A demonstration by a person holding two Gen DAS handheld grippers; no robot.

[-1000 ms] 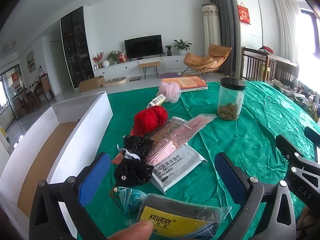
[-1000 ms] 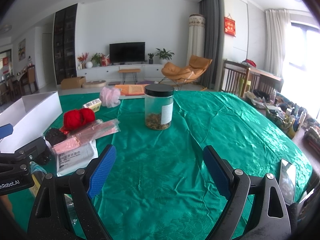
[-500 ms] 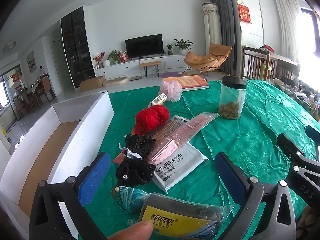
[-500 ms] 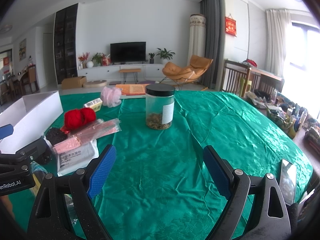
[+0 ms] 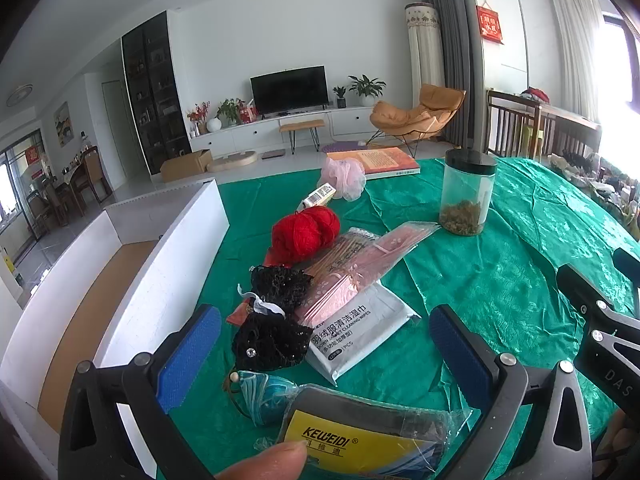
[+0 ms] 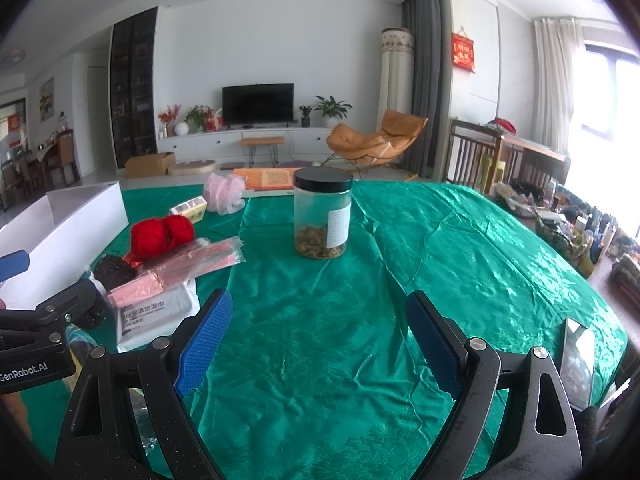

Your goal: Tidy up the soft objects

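A fuzzy red ball of yarn [image 5: 306, 232] and two black lacy scrunchies [image 5: 276, 316] lie on the green satin tablecloth [image 5: 500, 272] just ahead of the left gripper [image 5: 320, 344], whose blue-padded jaws, like the right gripper's [image 6: 320, 332], gape wide and empty.

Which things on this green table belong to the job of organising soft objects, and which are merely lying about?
Belong to the job:
red yarn
black lace pieces
pink mesh puff
white box

Lying about:
jar
book
wipes pack
KEWEIDI packet
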